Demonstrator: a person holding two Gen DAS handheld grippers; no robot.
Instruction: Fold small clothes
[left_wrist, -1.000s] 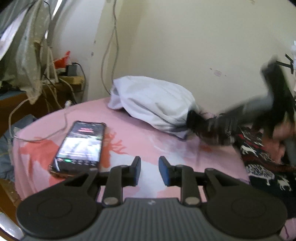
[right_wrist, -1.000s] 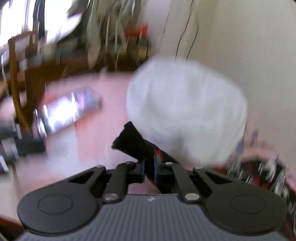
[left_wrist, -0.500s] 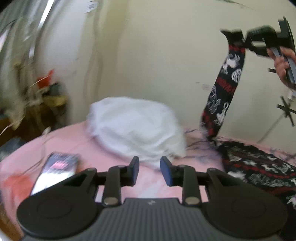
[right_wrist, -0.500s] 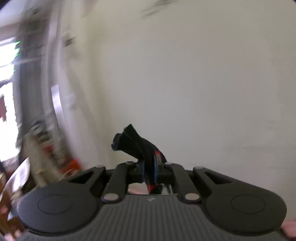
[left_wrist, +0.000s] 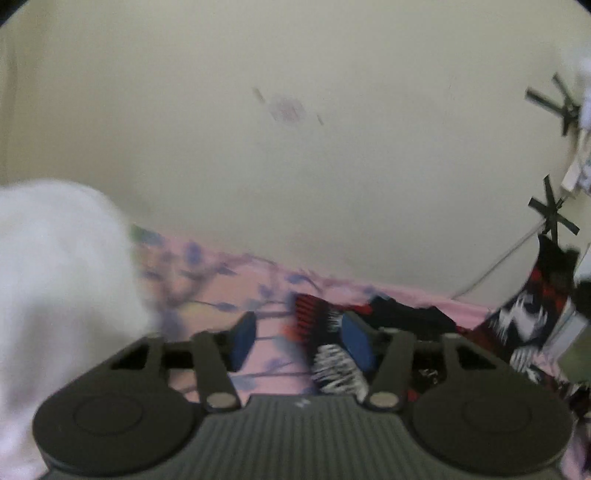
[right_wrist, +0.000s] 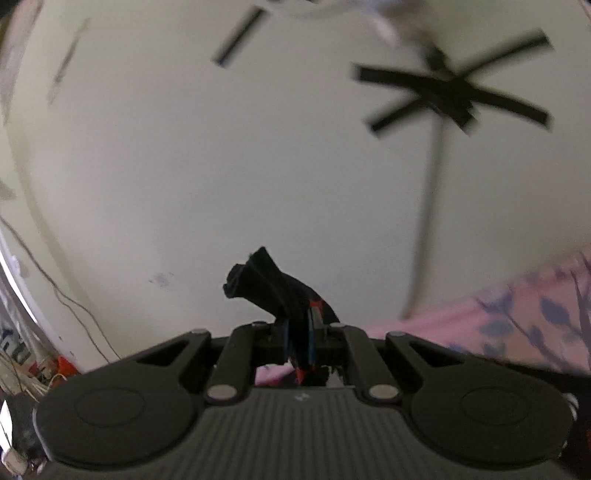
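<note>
Against cream wall (right_wrist: 258, 166), right gripper (right_wrist: 299, 341) pinches patterned garment (right_wrist: 273, 291); left gripper (left_wrist: 299, 341) fingers just opened, empty.

My left camera looks forward over my left gripper (left_wrist: 299, 341), slightly down, close above the pink bed (left_wrist: 207, 295). My right camera faces the cream wall (right_wrist: 258, 166). Both views share wall and bed.

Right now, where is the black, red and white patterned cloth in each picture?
Left wrist view: the patterned cloth hangs at the right edge; more of it lies on the pink sheet.
Right wrist view: a dark bunched end sticks up from the shut right tool.
Shared landmark: black tape cross on the wall.
</note>
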